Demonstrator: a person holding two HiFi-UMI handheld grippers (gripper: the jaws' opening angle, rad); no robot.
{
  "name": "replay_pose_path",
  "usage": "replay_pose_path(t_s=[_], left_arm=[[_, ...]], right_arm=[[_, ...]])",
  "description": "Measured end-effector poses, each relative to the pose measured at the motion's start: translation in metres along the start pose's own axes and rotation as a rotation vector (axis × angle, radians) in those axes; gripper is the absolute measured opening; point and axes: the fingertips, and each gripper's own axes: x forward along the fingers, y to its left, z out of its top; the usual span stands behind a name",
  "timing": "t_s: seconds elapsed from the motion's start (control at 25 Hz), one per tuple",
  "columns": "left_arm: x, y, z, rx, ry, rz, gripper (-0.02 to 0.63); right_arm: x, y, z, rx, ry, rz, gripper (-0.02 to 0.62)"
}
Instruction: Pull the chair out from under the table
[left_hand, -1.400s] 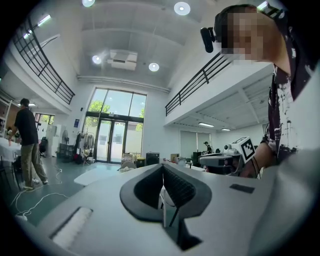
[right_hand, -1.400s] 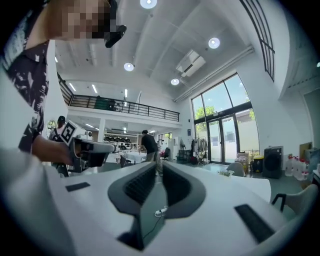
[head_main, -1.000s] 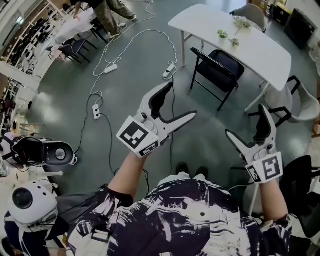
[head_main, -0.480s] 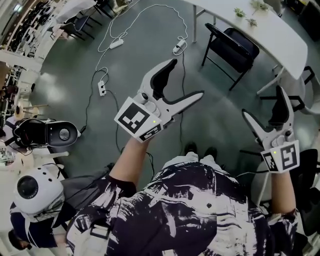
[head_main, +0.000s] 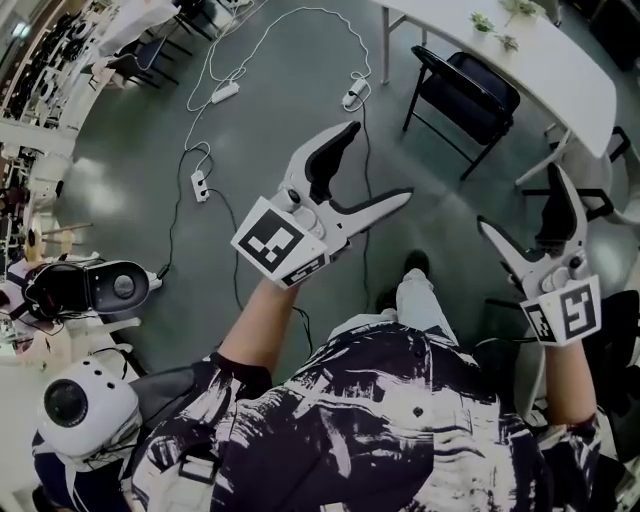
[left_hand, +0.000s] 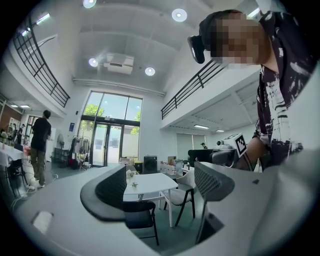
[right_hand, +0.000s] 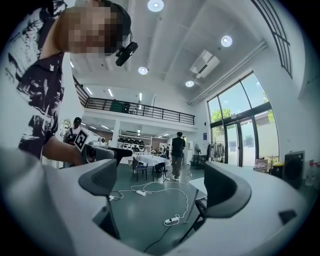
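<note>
Two tools are held in the air above the grey floor (head_main: 130, 140), well apart from the chair: the left tool (head_main: 380, 162) has its jaws spread wide with nothing between them, and the right tool (head_main: 520, 200) is likewise spread and empty. At the far right the black folding chair (head_main: 465, 95) stands against the near edge of the white counter (head_main: 570, 70). Left of the chair, a white cable with a power strip (head_main: 350, 98) lies on the floor.
</note>
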Motion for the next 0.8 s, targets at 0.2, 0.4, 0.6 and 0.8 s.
replay_pose_path(t_s=[0.2, 0.4, 0.6, 0.8], left_arm=[[0.024, 0.04, -0.016, 0.011, 0.001, 0.007, 0.405], [0.062, 0.092, -0.024, 0.034, 0.01, 0.017, 0.405], [0.115, 0.151, -0.031, 0.041, 0.027, 0.021, 0.405], [0.154, 0.193, -0.027, 0.041, 0.039, 0.016, 0.405]], right_arm=[[0.034, -0.027, -0.023, -0.003, -0.016, 0.004, 0.5], [0.082, -0.072, -0.033, -0.004, -0.053, 0.021, 0.5], [0.136, -0.124, -0.047, 0.012, -0.069, 0.043, 0.5], [0.176, -0.159, -0.048, 0.033, -0.073, 0.057, 0.5]])
